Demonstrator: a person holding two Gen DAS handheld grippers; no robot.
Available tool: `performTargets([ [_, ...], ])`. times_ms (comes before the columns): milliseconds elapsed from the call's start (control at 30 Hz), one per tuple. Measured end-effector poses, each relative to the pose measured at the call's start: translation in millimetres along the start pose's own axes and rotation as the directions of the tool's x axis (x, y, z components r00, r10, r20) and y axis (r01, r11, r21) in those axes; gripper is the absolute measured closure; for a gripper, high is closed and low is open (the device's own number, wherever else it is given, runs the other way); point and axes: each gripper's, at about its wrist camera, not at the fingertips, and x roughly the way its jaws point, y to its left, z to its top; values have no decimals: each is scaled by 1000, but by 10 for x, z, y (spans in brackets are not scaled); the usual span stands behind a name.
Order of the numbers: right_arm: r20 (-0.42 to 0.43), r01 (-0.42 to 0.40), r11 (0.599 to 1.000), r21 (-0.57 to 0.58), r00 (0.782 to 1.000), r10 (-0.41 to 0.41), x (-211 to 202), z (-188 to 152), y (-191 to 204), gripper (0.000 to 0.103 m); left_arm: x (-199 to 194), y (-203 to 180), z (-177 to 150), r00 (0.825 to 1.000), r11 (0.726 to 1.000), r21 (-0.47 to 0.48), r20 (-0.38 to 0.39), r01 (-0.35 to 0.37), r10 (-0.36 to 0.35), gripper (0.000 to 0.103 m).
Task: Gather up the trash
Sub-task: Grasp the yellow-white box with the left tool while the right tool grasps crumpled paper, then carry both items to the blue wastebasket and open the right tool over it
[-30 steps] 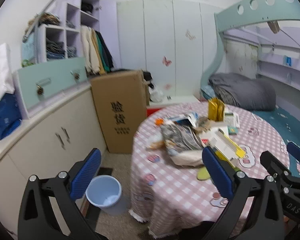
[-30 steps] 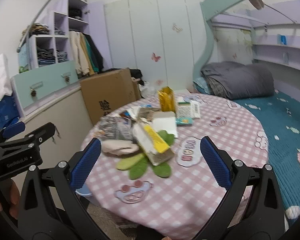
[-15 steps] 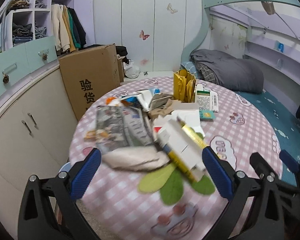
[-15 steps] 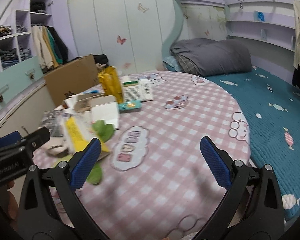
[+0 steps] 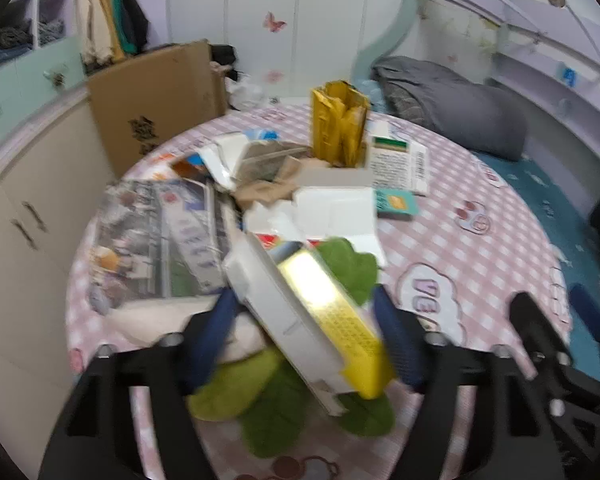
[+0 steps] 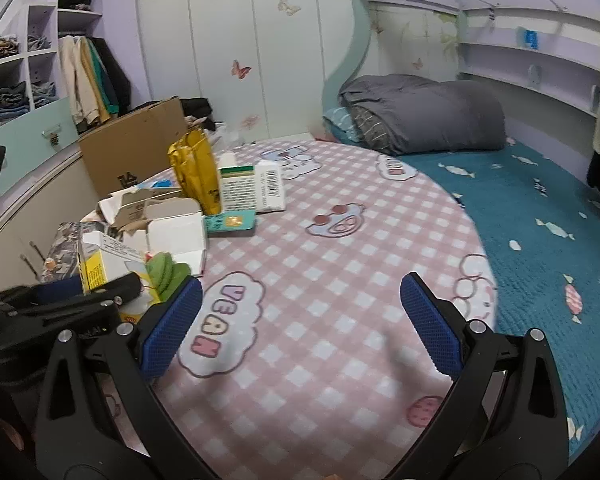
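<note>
A round table with a pink checked cloth [image 5: 480,260] holds a heap of litter. A white and yellow carton [image 5: 312,312] lies slantwise between the blue pads of my left gripper [image 5: 303,294]. Its jaws are closing and both pads look to be against the carton's sides, though the picture is blurred. Green leaf-shaped pieces [image 5: 276,400] lie under it. Behind are a printed paper sheet [image 5: 160,236], an open white box [image 5: 332,212], a small teal box [image 5: 396,202] and a gold bag [image 5: 338,124]. My right gripper [image 6: 300,282] hangs open over bare cloth, to the right of the carton [image 6: 100,264].
A big cardboard box [image 5: 156,100] stands behind the table by the white cupboards [image 5: 24,216]. A bed with a teal cover [image 6: 540,200] and a grey duvet [image 6: 424,116] lies to the right. Shelves with clothes [image 6: 12,92] fill the back left.
Both grippers moved forward and down over the table. The left jaws went from wide open to closing in on the white and yellow carton. The right gripper swung right, off the heap.
</note>
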Motion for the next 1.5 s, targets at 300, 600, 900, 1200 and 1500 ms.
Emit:
performTargets([
  [300, -8, -89, 996, -17, 996, 88, -31, 76, 257, 6, -420, 328, -24, 984, 990, -33, 117, 140, -135, 66],
  [600, -65, -245, 962, -123, 969, 239, 26, 102, 1126, 6, -917, 1364, -63, 971, 985, -157, 237, 77, -38, 67],
  [900, -172, -271, 893, -359, 960, 222, 356, -96, 2344, 6, -883, 2198, -310, 981, 958, -285, 176, -31, 84, 66],
  [1200, -238, -219, 905, -364, 962, 137, 689, -126, 2572, 48, -743, 2418, -421, 989, 960, -279, 133, -30, 70, 66],
  [1500, -102, -201, 927, -317, 979, 177, 262, 104, 2368, 88, -773, 2435, -406, 989, 960, -279, 148, 17, 26, 66],
])
